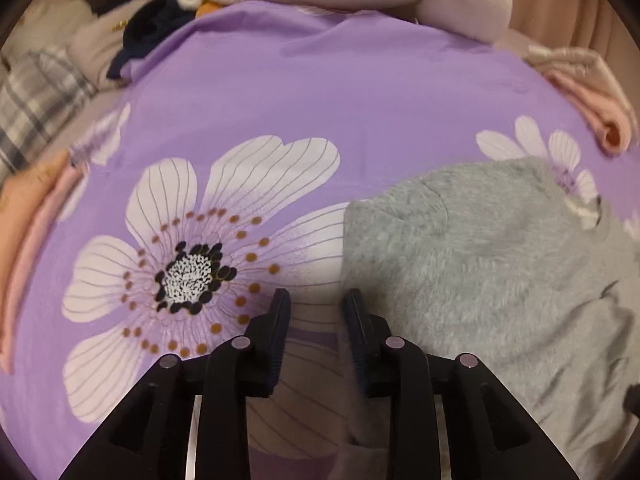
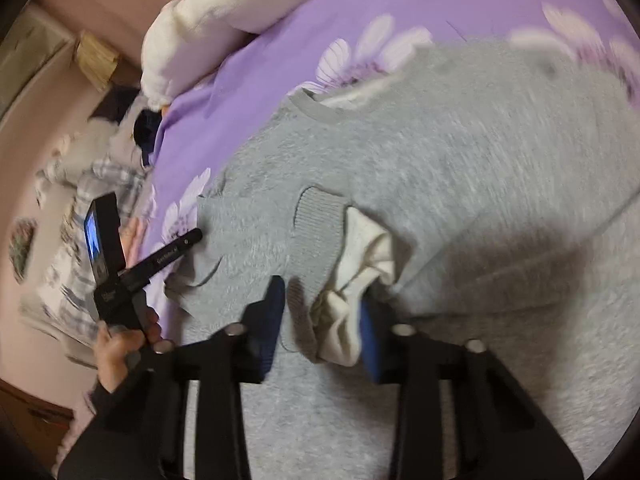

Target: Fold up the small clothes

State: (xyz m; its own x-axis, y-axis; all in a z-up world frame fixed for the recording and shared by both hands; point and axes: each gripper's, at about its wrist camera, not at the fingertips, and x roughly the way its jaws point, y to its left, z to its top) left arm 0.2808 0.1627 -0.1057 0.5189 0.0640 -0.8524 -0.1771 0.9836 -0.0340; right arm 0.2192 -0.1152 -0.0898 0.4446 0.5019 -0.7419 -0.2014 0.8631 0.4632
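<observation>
Closest to the right wrist camera, the right hand-held gripper point(image 2: 322, 312) is pinched nearly closed on a gathered bunch of grey cuff point(image 2: 320, 216) and cream lining point(image 2: 360, 280) belonging to a grey sweater point(image 2: 460, 168). The sweater lies spread on a purple flowered bed point(image 1: 320, 92), stretching ahead and to the right of that gripper. The left hand-held gripper point(image 1: 316, 312) points steeply down at the sweater's left edge, its jaws narrow; the edge sits between them, but I cannot tell whether the pads press on it. In the right view, a hand point(image 2: 120, 344) holds that left gripper off to the left. This looks like an early fold, taking in a sleeve. Next, the sleeve probably needs carrying across the body and laying flat.
</observation>
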